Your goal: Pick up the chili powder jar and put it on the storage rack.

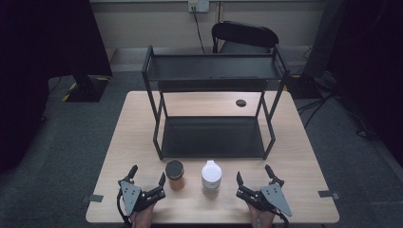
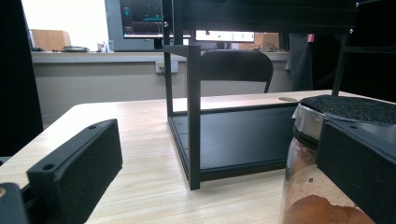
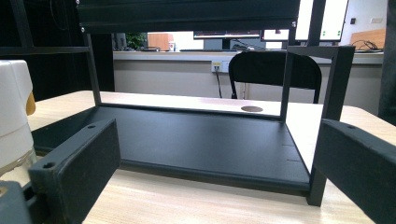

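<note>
While both lie on the table, left claw (image 1: 147,176) and right claw (image 1: 253,176) gape wide, holding nothing.

A black chair (image 1: 244,35) stands behind the table (image 1: 138,123) on grey carpet (image 1: 57,142).

Black-lidded jar (image 1: 175,175) of brown powder and white-capped bottle (image 1: 211,177) stand upright, side by side, near the tabletop (image 1: 133,142) front edge.

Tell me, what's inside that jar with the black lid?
A reddish-brown powder shows through the jar glass in the left gripper view. Its black lid covers the top, hiding how full it is.
</note>
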The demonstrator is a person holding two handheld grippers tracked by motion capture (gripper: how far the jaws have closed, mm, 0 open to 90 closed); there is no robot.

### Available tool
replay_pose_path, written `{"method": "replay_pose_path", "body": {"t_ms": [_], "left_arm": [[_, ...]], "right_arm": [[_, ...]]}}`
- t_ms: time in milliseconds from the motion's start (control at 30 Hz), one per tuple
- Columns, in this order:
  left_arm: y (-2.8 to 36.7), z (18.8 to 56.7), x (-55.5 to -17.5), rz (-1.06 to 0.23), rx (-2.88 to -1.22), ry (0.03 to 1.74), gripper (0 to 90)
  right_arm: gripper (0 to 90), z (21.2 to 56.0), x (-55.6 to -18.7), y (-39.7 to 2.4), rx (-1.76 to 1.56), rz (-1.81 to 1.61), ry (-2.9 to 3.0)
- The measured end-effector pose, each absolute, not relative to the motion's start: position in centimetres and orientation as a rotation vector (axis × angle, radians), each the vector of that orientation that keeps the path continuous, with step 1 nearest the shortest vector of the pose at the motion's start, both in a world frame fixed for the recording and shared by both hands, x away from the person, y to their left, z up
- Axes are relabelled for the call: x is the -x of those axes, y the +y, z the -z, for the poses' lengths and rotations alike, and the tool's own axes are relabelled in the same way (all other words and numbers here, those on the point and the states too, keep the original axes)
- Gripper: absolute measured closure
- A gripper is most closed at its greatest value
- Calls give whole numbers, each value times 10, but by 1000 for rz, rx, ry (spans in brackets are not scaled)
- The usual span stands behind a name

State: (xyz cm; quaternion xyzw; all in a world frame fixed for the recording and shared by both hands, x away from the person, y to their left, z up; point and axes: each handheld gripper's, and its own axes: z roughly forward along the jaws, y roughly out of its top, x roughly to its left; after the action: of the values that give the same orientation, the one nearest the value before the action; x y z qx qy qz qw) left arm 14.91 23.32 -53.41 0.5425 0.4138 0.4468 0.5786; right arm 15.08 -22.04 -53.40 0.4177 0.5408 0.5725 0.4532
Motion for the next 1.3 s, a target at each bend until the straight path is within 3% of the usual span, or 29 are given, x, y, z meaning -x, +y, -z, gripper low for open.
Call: {"method": "replay_pose_path", "body": {"t_ms": [1300], "left_arm": [[232,502,-144,-917,-1257,879,0]], "right_arm": [[10,534,-151,-220,-1031,-1412,1335]]}}
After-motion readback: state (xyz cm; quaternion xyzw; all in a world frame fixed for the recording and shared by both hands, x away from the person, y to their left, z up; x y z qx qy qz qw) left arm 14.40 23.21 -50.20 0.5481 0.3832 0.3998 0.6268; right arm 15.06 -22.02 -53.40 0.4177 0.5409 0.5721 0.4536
